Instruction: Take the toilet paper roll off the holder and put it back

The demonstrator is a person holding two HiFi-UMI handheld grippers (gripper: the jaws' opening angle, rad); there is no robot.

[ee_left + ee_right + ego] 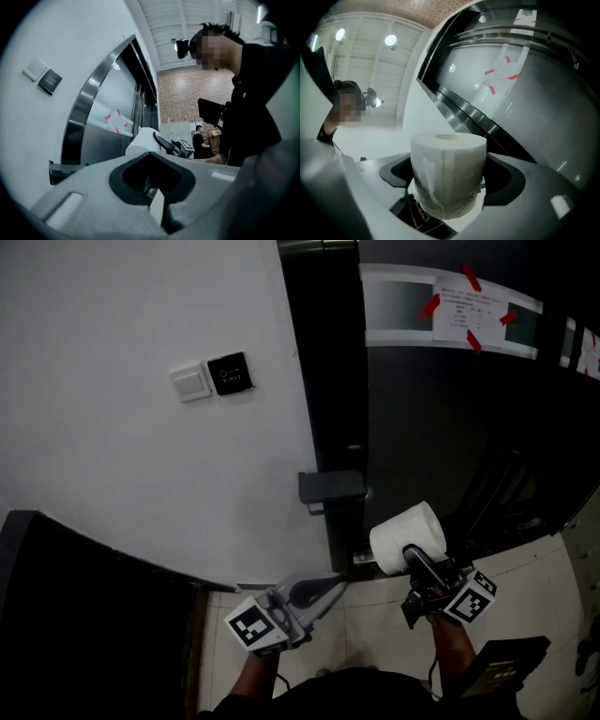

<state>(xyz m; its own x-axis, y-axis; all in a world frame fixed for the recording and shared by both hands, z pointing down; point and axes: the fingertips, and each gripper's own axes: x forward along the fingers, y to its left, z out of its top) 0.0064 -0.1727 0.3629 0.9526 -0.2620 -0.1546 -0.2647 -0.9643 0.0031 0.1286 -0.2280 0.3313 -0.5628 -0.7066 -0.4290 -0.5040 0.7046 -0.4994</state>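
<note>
A white toilet paper roll hangs in the air in front of the dark lift door, and my right gripper is shut on it from below. In the right gripper view the roll stands upright between the two black pads. The grey holder juts from the metal door frame, up and to the left of the roll, with nothing on it. My left gripper is low and left of the right one, shut and holding nothing, and it points toward the frame. The left gripper view shows the roll beyond the closed jaws.
A white wall with a light switch and a black plate fills the left. A notice taped in red hangs on the lift door. A dark surface lies at lower left. A dark flat object sits on the pale tiles at lower right.
</note>
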